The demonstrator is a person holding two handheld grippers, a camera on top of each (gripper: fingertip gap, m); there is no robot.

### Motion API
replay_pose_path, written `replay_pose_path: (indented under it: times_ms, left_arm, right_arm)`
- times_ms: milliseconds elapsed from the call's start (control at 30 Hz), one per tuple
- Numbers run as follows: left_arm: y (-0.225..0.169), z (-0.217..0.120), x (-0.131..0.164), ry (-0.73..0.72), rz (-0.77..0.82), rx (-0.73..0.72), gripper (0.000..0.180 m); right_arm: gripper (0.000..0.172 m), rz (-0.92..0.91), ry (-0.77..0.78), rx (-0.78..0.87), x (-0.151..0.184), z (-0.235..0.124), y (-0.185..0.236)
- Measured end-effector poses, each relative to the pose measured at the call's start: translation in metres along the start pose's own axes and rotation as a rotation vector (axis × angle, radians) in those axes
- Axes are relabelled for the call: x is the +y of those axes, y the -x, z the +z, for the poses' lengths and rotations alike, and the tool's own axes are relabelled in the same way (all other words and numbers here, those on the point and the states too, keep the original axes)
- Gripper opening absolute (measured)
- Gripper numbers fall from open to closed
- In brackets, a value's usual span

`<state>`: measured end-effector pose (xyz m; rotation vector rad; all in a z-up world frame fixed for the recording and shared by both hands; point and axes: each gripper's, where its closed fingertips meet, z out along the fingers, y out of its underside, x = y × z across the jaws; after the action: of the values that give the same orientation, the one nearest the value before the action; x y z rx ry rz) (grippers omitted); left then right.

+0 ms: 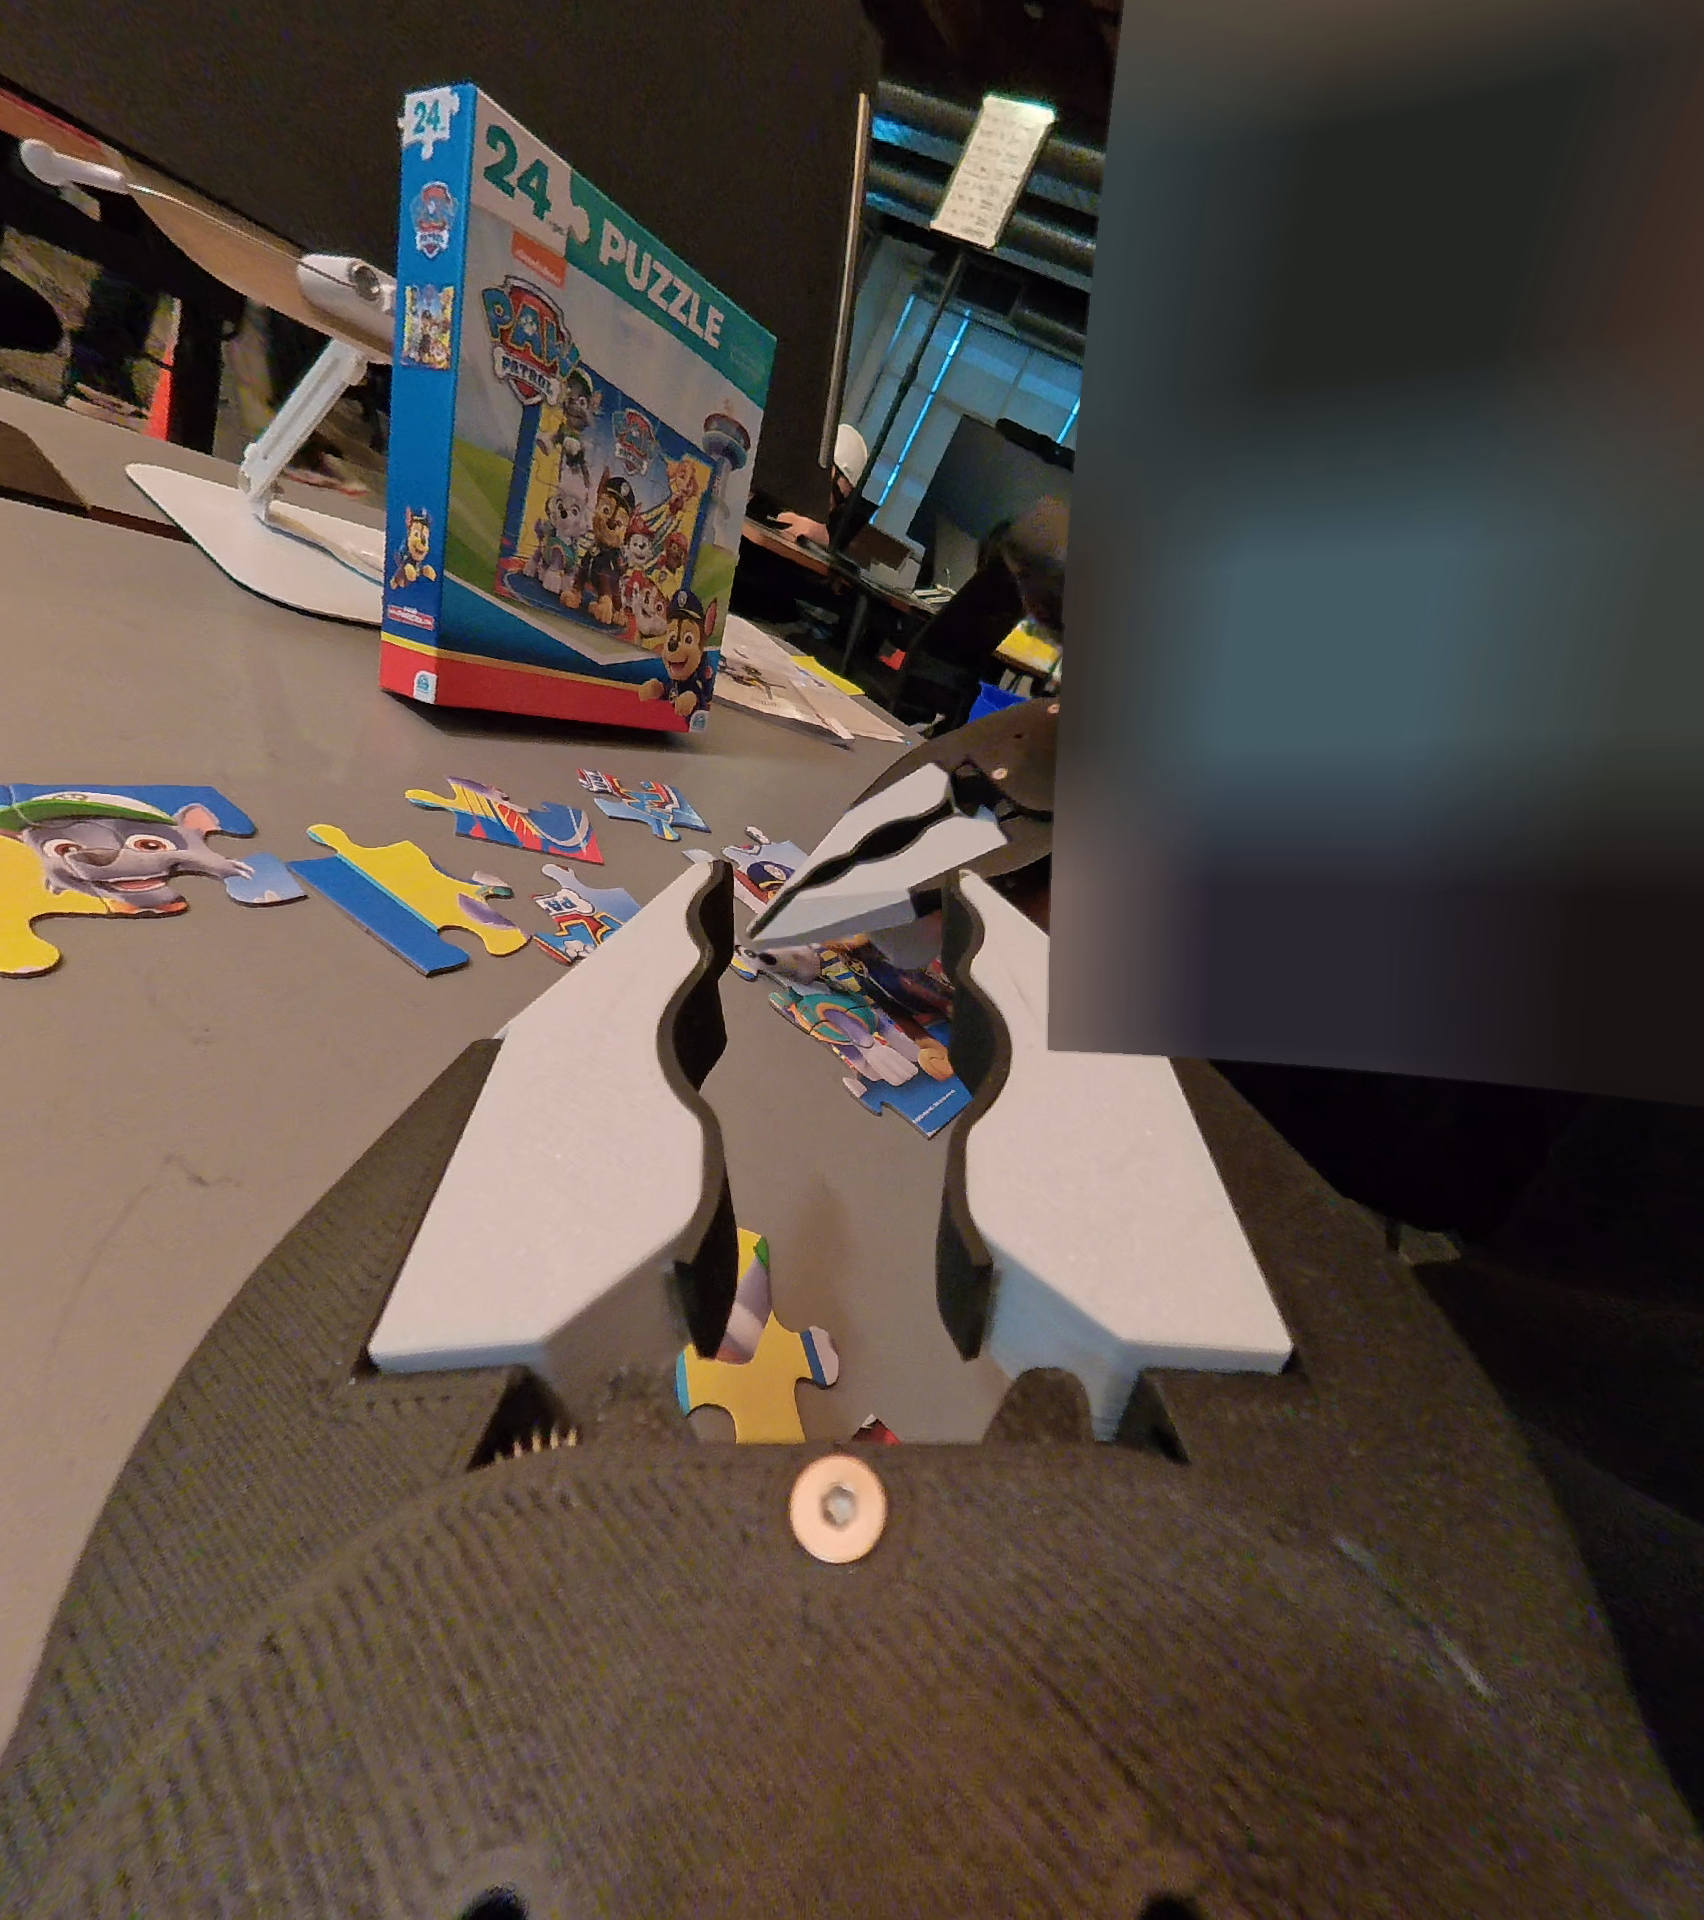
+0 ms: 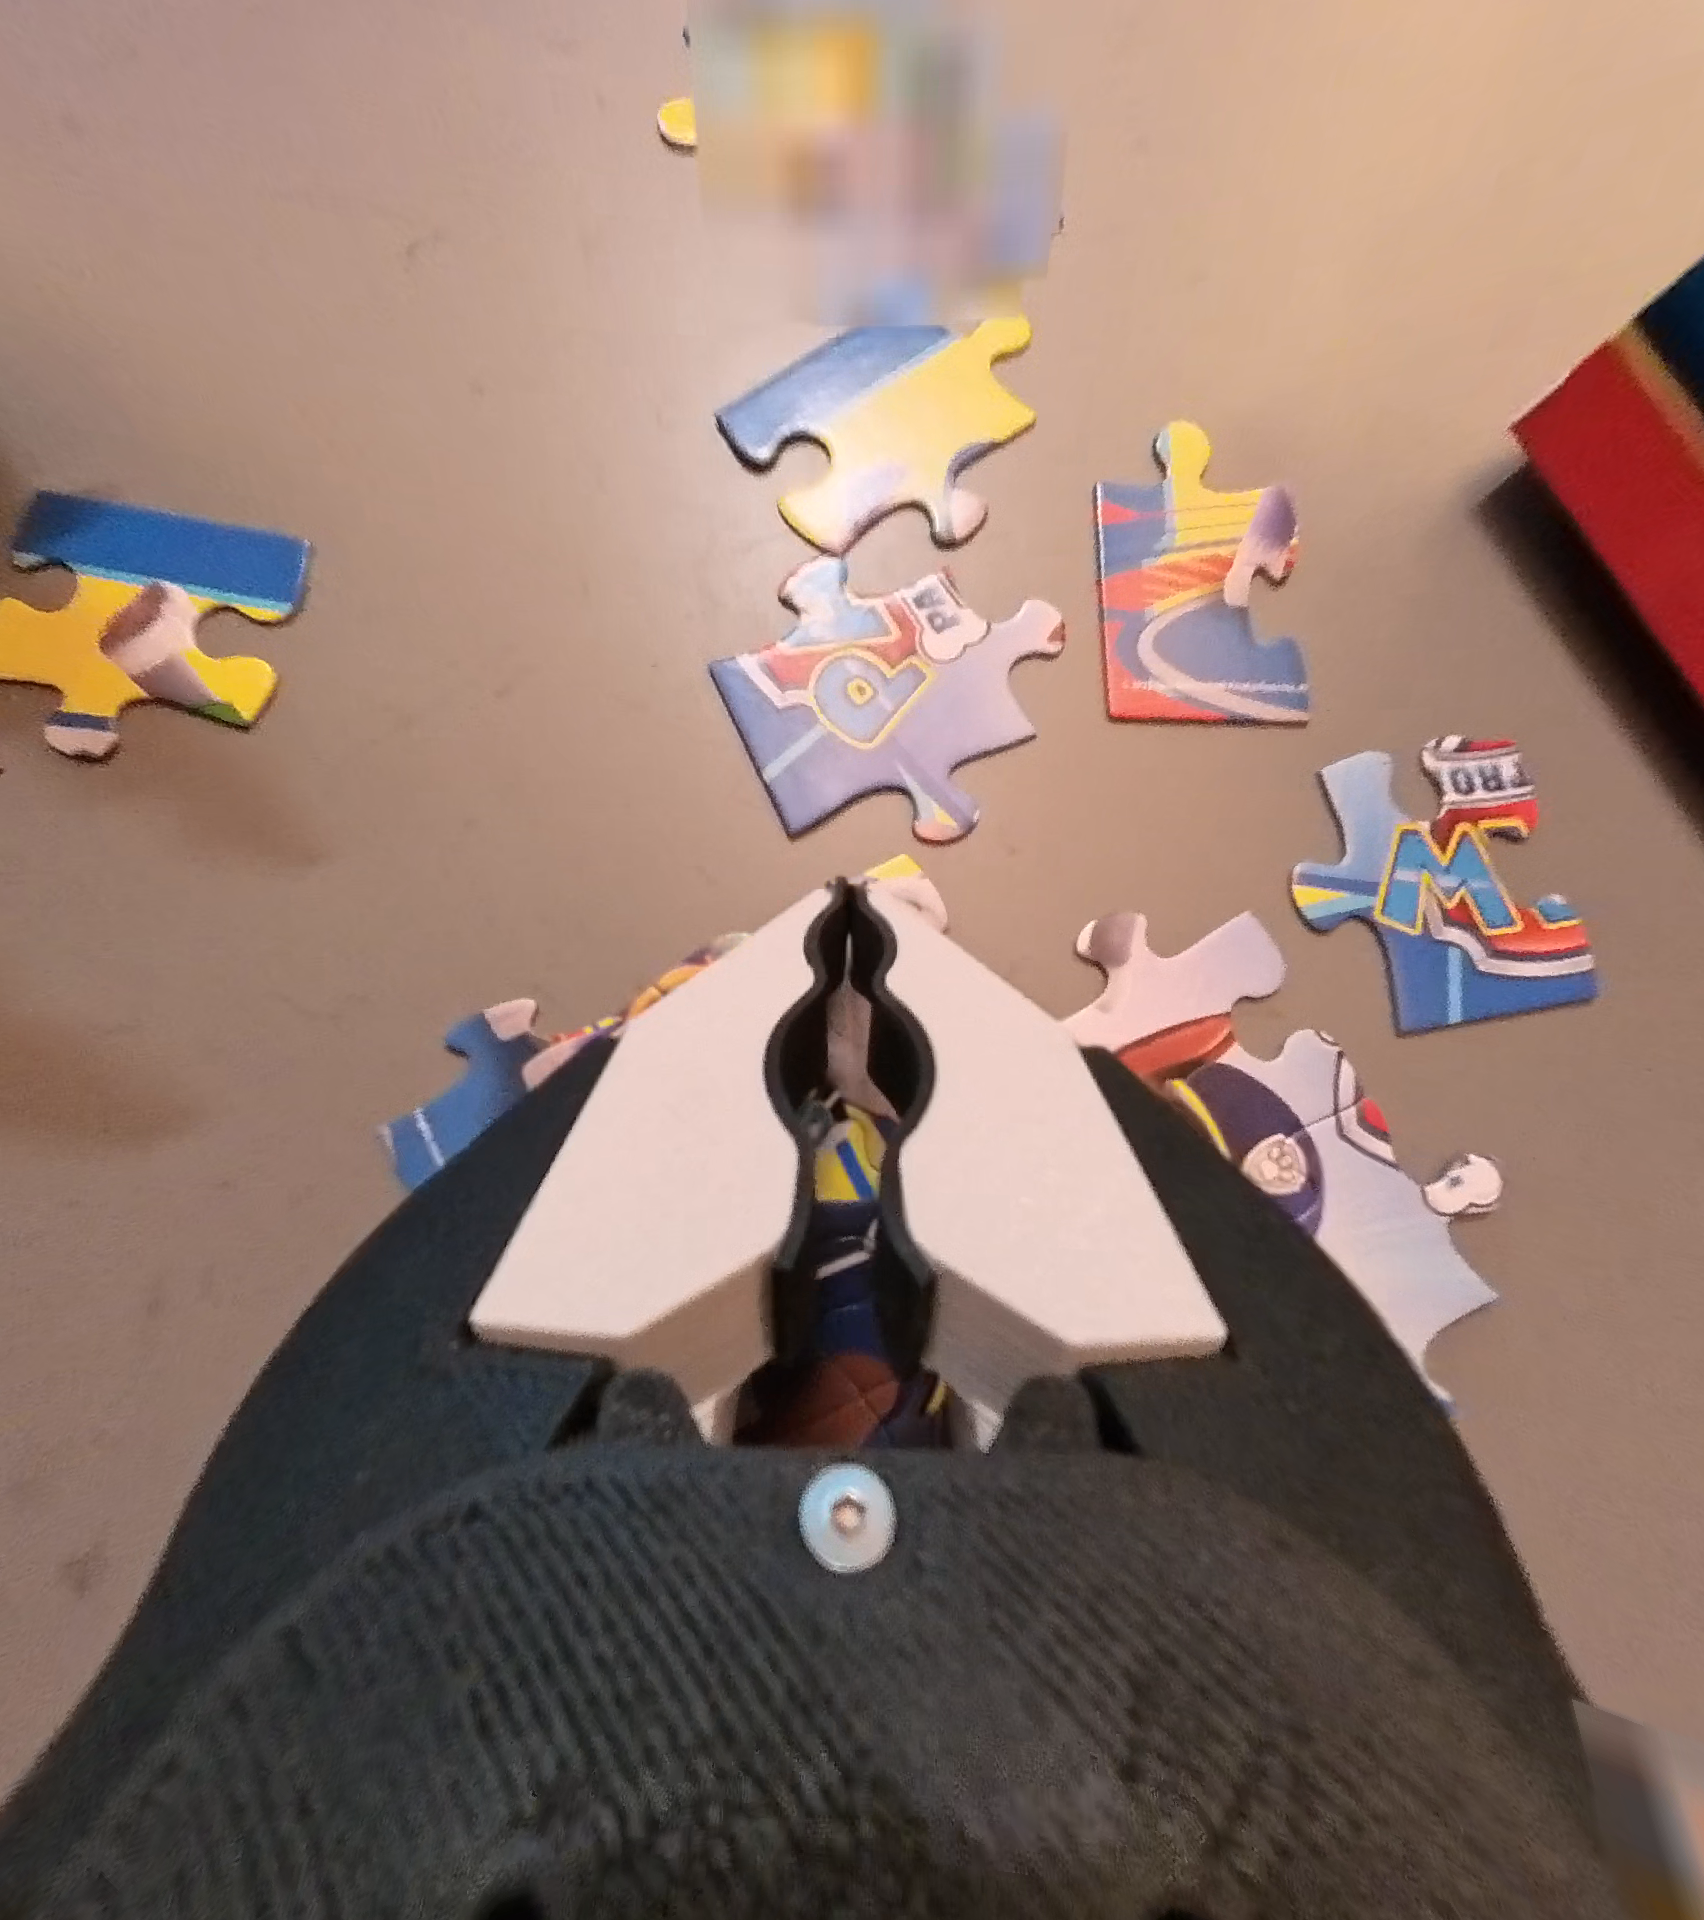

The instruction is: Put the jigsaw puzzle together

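Left gripper (image 1: 832,914) is hovering low over the grey tabletop (image 1: 152,1091) with jaws spread and nothing between them, a yellow cardboard puzzle piece (image 1: 754,1361) lying beneath its base. Right gripper (image 2: 846,891) is sitting tips-down with jaws pressed together, resting on a joined cluster of blue cartoon-dog puzzle pieces (image 1: 869,1023); nothing visibly pinched. Loose printed pieces are lying scattered just ahead, with the upright blue-and-red cardboard puzzle box (image 1: 567,436) standing further back.
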<state>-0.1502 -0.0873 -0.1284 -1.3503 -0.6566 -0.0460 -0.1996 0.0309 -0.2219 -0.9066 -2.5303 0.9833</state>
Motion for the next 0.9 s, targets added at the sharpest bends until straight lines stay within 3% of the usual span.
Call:
replay_pose_path:
  times_ms: [500, 667, 900]
  left_arm:
    - [-0.001, 0.0, 0.001, 0.003, 0.01, -0.001, 0.038]
    - [-0.003, 0.0, 0.001, 0.003, 0.028, -0.003, 0.039]
    - [-0.004, 0.002, 0.003, 0.018, 0.078, -0.033, 0.04]
  right_arm:
    - [0.0, 0.021, 0.006, -0.085, 0.011, -0.006, 0.03]
    - [0.0, 0.119, -0.232, -0.075, -0.016, -0.054, 0.02]
    - [0.0, 0.133, -0.322, 0.174, 0.024, -0.11, -0.016]
